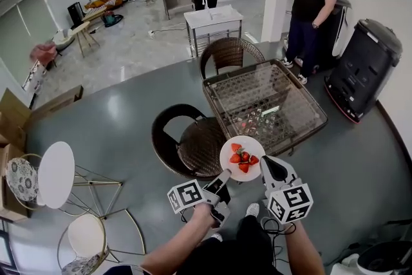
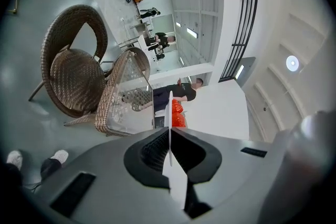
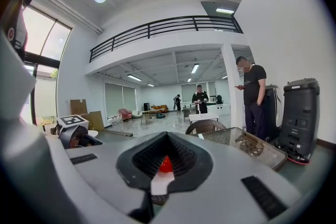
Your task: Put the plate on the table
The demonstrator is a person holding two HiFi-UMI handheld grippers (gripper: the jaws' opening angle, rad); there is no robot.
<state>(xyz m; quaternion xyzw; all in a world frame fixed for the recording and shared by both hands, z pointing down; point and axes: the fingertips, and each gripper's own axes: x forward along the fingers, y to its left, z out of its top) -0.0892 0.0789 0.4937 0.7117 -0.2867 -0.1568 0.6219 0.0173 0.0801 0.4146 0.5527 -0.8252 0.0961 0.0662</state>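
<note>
A white plate [image 1: 240, 158] with several strawberries [image 1: 243, 158] hangs in the air, just off the near left corner of the glass-topped wicker table [image 1: 257, 90] and over a wicker chair's seat. My left gripper [image 1: 225, 174] is shut on the plate's near left rim. My right gripper [image 1: 262, 163] is shut on its near right rim. In the left gripper view the plate [image 2: 169, 136] shows edge-on between the closed jaws of the left gripper [image 2: 169, 157], red strawberries [image 2: 177, 113] beyond. In the right gripper view the plate's rim [image 3: 159, 185] sits in the right gripper [image 3: 161, 181], a strawberry [image 3: 165, 164] behind it.
A wicker chair [image 1: 193, 145] stands under the plate, and a second one [image 1: 228, 53] at the table's far side. Round white side tables [image 1: 56, 174] are at the left. A person [image 1: 312, 3] and a black machine [image 1: 364, 67] stand right of the table.
</note>
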